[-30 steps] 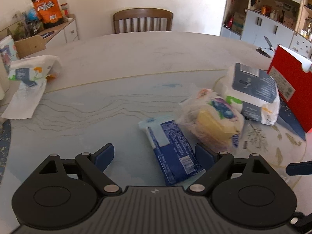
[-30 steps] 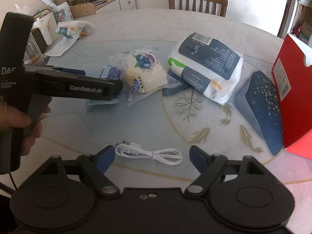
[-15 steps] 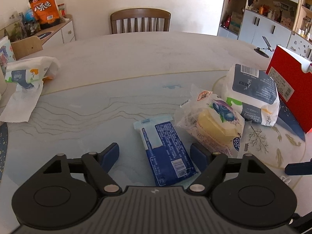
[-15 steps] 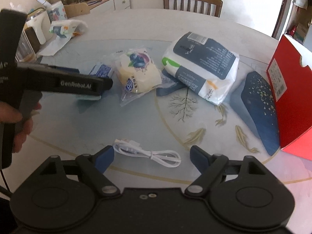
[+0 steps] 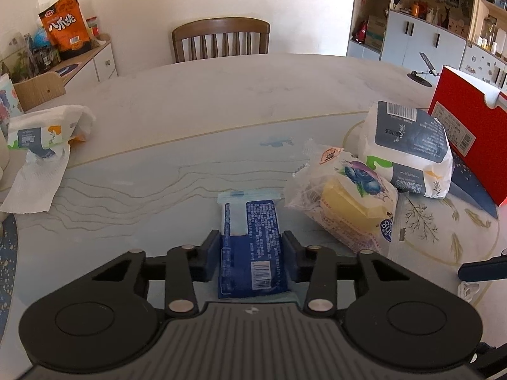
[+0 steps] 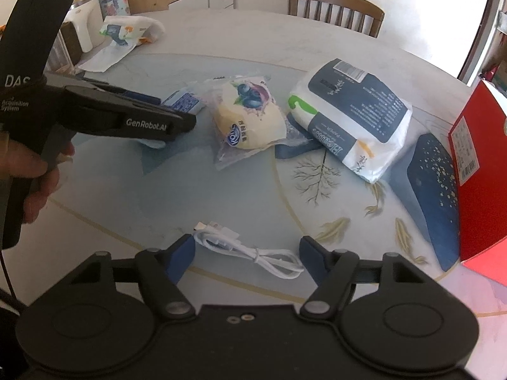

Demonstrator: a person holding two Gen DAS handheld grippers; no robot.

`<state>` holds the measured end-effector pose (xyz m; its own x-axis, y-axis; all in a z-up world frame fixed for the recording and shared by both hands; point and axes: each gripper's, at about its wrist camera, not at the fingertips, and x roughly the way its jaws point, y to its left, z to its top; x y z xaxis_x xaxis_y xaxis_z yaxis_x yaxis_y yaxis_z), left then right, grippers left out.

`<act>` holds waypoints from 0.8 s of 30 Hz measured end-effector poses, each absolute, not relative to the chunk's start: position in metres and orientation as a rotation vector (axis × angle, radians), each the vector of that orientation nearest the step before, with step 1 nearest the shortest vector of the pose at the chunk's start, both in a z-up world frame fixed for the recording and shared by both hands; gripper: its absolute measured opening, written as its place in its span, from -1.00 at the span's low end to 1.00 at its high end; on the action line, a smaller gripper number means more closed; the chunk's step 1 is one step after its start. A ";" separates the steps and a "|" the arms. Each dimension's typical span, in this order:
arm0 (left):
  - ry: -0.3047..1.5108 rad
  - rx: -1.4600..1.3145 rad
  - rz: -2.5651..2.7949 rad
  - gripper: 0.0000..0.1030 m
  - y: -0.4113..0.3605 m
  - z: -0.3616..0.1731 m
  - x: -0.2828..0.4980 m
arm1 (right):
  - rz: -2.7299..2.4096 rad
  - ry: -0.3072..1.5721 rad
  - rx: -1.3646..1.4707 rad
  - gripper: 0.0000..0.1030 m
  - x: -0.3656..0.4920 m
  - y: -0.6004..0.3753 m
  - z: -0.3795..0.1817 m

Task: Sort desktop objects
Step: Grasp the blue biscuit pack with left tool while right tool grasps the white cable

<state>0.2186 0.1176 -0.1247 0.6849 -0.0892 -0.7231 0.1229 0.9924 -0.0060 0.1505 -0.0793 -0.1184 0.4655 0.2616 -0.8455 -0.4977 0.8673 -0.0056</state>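
Soft daylight fills the room in both wrist views, evenly bright, with no hard shadows on the table (image 5: 196, 110). In the right view the upper right corner blows out to white. A faint sheen lies on the table's glossy top; a dim shadow spreads under the left gripper (image 6: 177, 120). Fisheye distortion bows the table edge and cabinets (image 5: 421, 38) toward the frame borders, and dark vignetting rounds the corners. Focus is fair at centre, softer at the rim; the package (image 5: 253, 247) print is legible but slightly smeared.
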 end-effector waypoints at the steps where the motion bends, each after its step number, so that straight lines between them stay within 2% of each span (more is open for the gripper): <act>1: 0.808 0.043 -0.122 -0.26 0.118 -0.125 0.219 | 0.474 0.984 -0.270 0.38 0.150 -0.080 -0.118; 24: 0.798 -0.013 -0.149 -0.31 0.119 -0.113 0.188 | 0.441 0.952 -0.215 0.37 0.145 -0.106 -0.098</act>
<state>0.1877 0.1189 -0.1135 0.6884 -0.1379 -0.7121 0.1280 0.9895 -0.0679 0.1446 -0.1063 -0.0977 0.5000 0.2682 -0.8234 -0.4545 0.8907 0.0141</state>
